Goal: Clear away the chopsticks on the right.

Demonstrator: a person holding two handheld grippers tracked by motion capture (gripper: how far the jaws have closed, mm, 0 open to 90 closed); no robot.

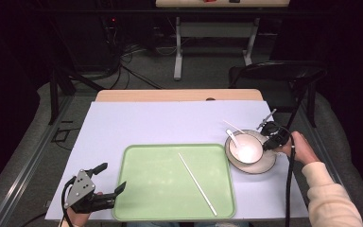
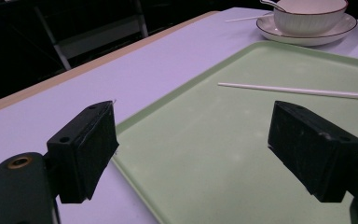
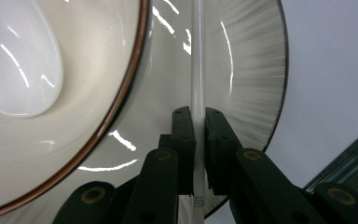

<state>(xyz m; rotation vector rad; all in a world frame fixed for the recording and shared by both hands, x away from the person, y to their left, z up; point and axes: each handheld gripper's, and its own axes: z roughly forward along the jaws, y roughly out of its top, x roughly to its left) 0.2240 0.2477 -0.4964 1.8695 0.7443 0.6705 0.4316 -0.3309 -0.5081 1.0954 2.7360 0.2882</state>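
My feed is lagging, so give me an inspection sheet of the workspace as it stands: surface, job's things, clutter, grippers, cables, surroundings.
Surface: pale lilac sheet over a wooden table; flat.
Job's things: one white chopstick clamped above the cream, dark-rimmed plate; a second white chopstick lies diagonally on the light green plastic tray; a cream bowl stands on the plate, white spoon inside.
Clutter: nothing seen.
Grippers: left gripper open at the tray's near left corner, holding nothing; right gripper shut on the first chopstick.
Cables: black cable trails from the right gripper.
Surroundings: dark folding chair beyond the table; floor cables.
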